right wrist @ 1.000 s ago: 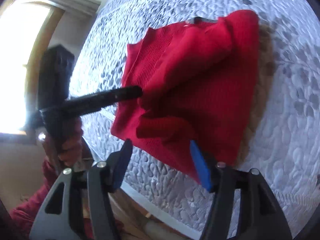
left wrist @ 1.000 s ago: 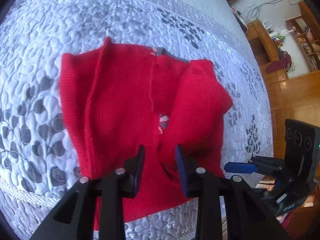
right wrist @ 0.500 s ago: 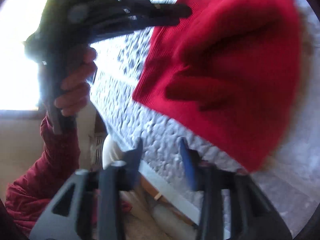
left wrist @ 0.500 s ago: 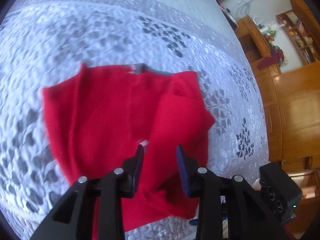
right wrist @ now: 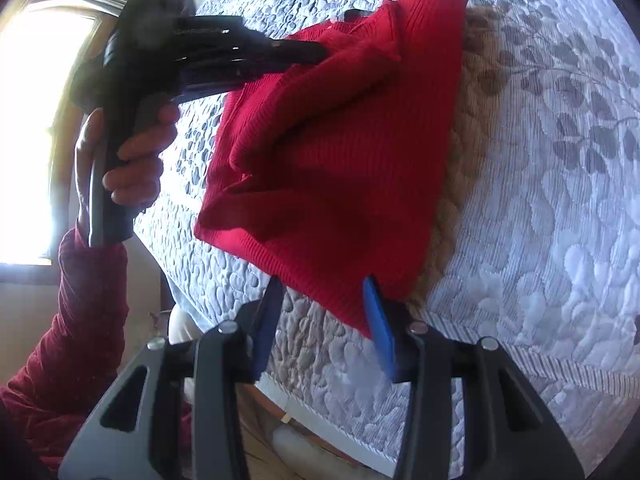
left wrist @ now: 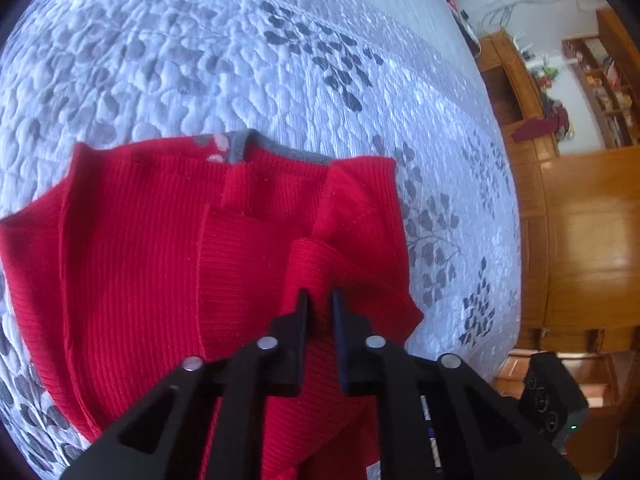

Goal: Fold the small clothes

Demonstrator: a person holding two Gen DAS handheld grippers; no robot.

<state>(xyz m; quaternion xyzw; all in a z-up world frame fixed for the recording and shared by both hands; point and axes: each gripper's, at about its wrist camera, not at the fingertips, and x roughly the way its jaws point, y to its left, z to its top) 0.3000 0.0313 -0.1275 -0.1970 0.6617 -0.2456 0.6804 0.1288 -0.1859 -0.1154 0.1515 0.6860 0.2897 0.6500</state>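
Note:
A red ribbed knit garment (left wrist: 140,260) with a grey collar (left wrist: 256,144) lies partly folded on a white quilted bed (left wrist: 200,40). My left gripper (left wrist: 320,304) is shut on a raised fold on the garment's right side. In the right wrist view that same gripper (right wrist: 320,51) pinches the garment (right wrist: 360,160) at its far left, held by a person's hand (right wrist: 132,152). My right gripper (right wrist: 323,285) is open, its blue pads astride the garment's near corner without pressing on it. Its black body (left wrist: 552,396) shows at the lower right of the left wrist view.
The quilt (right wrist: 540,200) has grey leaf patterns, and its front edge (right wrist: 320,412) runs just below my right gripper. Wooden cupboards (left wrist: 580,240) and shelves (left wrist: 600,80) stand beyond the bed. A bright window (right wrist: 32,120) is at the left.
My left gripper has moved in over the garment and shut on a fold. My right gripper has narrowed and come down to the near corner.

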